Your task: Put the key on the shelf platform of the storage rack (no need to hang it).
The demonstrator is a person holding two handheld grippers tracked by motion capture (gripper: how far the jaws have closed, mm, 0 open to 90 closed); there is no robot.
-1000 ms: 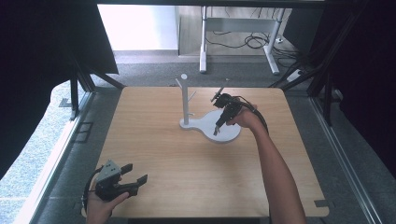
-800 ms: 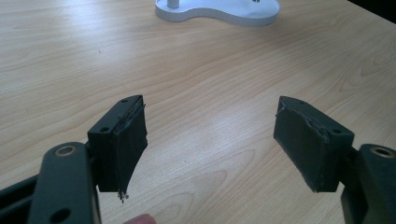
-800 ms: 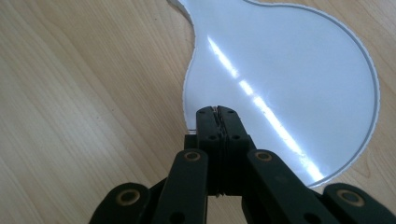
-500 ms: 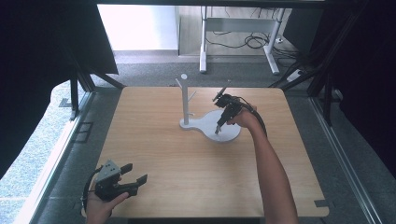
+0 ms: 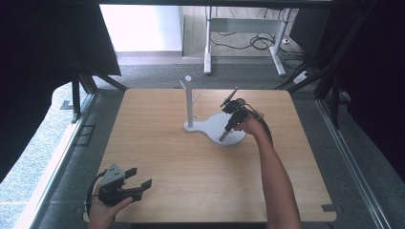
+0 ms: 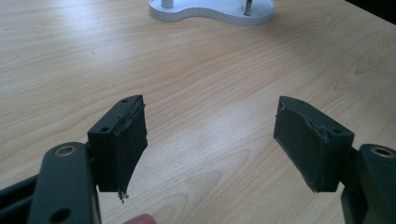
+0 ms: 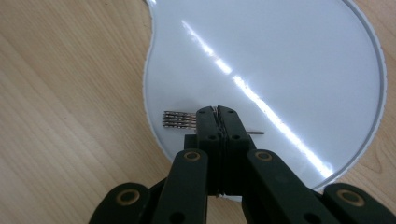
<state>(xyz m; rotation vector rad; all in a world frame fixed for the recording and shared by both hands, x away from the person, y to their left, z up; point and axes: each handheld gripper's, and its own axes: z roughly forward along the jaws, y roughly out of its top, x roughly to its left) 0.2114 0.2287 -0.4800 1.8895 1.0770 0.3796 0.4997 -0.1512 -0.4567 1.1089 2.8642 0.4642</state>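
Observation:
A white stand has a thin branched post (image 5: 189, 98) and a flat rounded tray base (image 5: 215, 125) (image 7: 289, 60), and sits at the table's far middle. My right gripper (image 5: 223, 137) (image 7: 218, 112) points down onto the base with its jaws pressed together. They are shut on a small metal chain (image 7: 179, 119), which lies flat on the tray near its edge. A thin end of the chain (image 7: 256, 133) sticks out on the other side. My left gripper (image 5: 139, 183) (image 6: 210, 140) rests at the table's near left corner, open and holding nothing.
The wooden table (image 5: 191, 162) (image 6: 196, 79) is bare between the two grippers. In the left gripper view the stand's base (image 6: 210, 10) lies far ahead. Desk legs and cables (image 5: 248, 40) stand on the floor beyond the table.
The right gripper has edged slightly lower onto the tray base. The left gripper has not moved.

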